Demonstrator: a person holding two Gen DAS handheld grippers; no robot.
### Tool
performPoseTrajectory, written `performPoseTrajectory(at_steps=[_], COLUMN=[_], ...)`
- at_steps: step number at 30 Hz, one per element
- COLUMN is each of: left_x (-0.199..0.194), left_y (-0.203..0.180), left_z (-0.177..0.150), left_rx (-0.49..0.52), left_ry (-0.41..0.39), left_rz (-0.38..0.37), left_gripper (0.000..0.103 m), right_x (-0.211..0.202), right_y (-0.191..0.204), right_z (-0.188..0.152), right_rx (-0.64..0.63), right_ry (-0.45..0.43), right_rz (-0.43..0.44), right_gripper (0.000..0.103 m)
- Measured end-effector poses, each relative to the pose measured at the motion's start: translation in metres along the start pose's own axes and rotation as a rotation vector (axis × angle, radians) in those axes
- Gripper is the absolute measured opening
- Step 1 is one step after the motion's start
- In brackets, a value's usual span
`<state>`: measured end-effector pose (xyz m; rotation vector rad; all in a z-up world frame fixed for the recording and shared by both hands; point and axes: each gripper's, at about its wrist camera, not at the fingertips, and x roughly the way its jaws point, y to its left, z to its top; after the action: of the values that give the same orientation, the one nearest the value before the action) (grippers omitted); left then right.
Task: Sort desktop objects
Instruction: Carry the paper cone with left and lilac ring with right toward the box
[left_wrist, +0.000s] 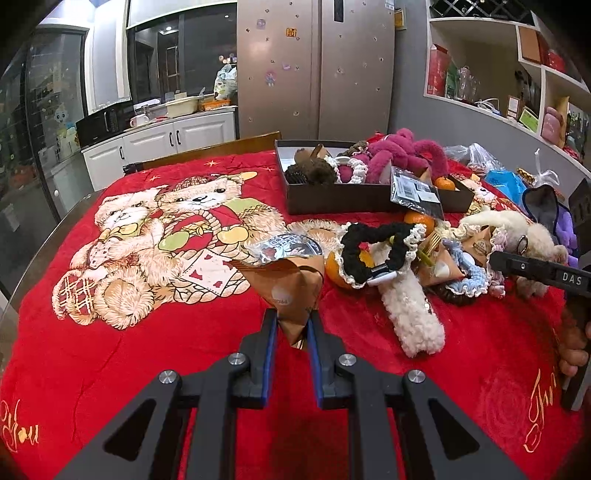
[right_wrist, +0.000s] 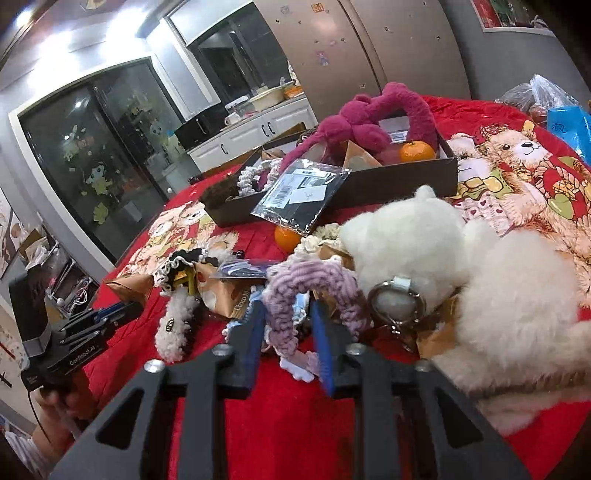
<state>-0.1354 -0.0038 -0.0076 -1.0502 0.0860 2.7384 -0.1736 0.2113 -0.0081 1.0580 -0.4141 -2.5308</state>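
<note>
My left gripper (left_wrist: 291, 323) is shut on the lower tip of a brown paper triangular packet (left_wrist: 291, 288), just above the red bear-print blanket (left_wrist: 184, 332). The same packet (right_wrist: 130, 285) shows at the left gripper's tip in the right wrist view. My right gripper (right_wrist: 288, 328) is shut on a purple knitted scrunchie (right_wrist: 295, 288) at the edge of a pile of scrunchies and packets. A white plush bear (right_wrist: 406, 236) with a metal key ring lies against its right side. Behind the pile stands a dark open box (left_wrist: 369, 199) holding a magenta plush (left_wrist: 399, 151), scrunchies and an orange.
A black scrunchie with cream lace (left_wrist: 373, 240), a white fluffy strip (left_wrist: 413, 314) and oranges (left_wrist: 421, 221) lie in the pile. A black barcoded pouch (right_wrist: 303, 195) leans on the box wall. Plastic bags (left_wrist: 506, 177) sit at the far right. A person's hand (right_wrist: 55, 402) holds the left gripper.
</note>
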Motion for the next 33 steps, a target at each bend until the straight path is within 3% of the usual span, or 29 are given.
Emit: performPoseTrajectory(at_steps=[5,8,12,17,24,33], left_x=[-0.001,-0.005,-0.020,-0.033,-0.031,-0.034], left_y=[-0.004,-0.004,-0.003,-0.008,-0.008,-0.001], left_z=[0.000,0.000,0.002,0.003,0.003,0.007], left_rx=[0.013,0.012,-0.021,0.000,-0.004,-0.036], left_ry=[-0.004,-0.018,-0.078,-0.128,-0.134,-0.143], left_rz=[0.006,0.005,-0.021,-0.036,-0.051,-0.144], left_gripper=[0.016,0.016,0.016,0.016,0.016,0.016], right_x=[-0.011,-0.025,-0.049,-0.069,-0.069,-0.070], right_y=[0.013,0.021,0.043,0.056,0.064,0.061], right_z=[-0.003,-0.005,-0.006,-0.007,-0.009,-0.008], right_rx=[-0.052,-0.082,-0.166,-0.180,-0.214,-0.211], right_ry=[-0.038,-0.077,-0.172,-0.235,-0.213,-0.209], right_rz=[0.004,0.060,0.090,0.125,0.119,0.108], right_gripper=[0.010,0.010,0.010,0.010,0.010,0.010])
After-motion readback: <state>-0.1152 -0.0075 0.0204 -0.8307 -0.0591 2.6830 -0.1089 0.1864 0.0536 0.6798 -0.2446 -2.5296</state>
